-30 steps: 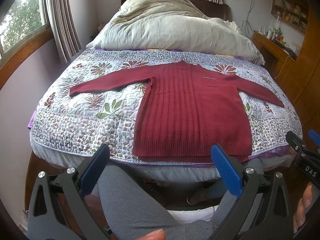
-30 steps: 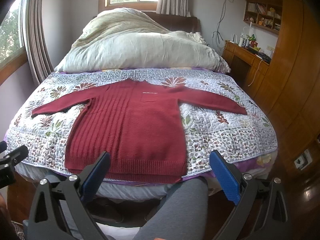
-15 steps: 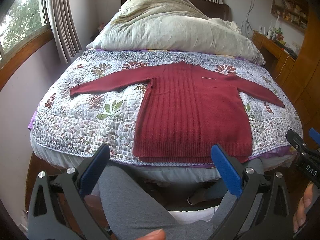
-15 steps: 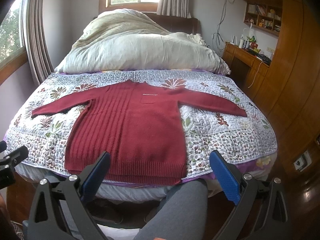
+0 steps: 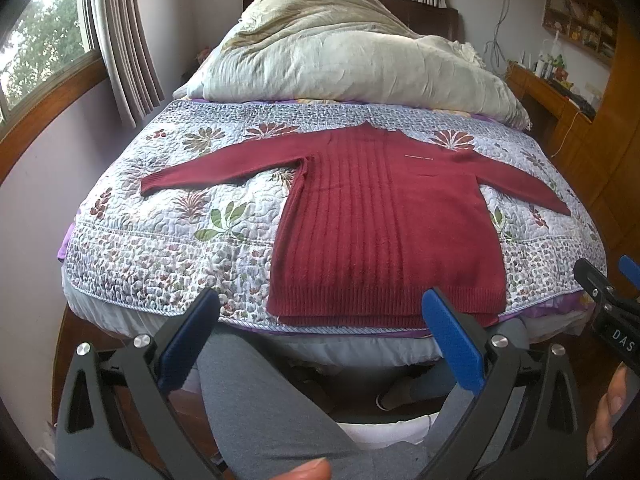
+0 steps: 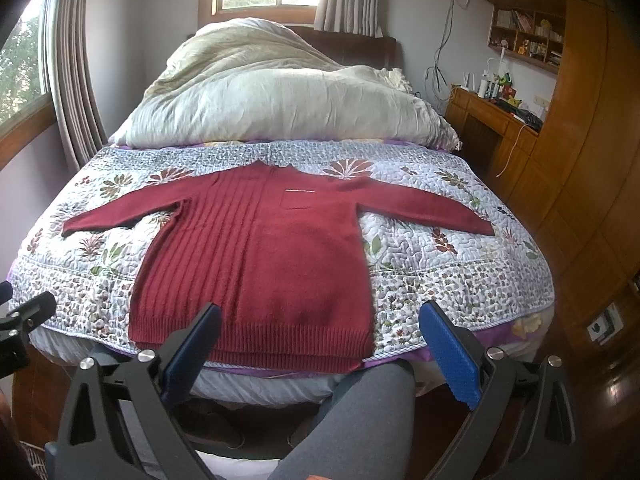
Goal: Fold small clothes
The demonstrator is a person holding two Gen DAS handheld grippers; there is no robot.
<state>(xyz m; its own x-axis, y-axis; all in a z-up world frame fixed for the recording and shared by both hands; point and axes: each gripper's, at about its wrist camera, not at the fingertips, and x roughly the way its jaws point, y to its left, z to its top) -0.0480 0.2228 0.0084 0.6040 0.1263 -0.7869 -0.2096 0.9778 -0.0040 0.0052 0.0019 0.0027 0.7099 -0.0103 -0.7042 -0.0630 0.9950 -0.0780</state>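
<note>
Red sweater (image 5: pixel 384 220) lies flat on quilt (image 5: pixel 168 236), sleeves spread; no fold made. Left gripper (image 5: pixel 320 340) and right gripper (image 6: pixel 320 344) spread wide, empty, short of hem.

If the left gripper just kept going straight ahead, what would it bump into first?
Probably the hem of the red sweater at the near edge of the bed. The left gripper is open, holds nothing, and nothing shows in between, though depth is hard to judge.
</note>
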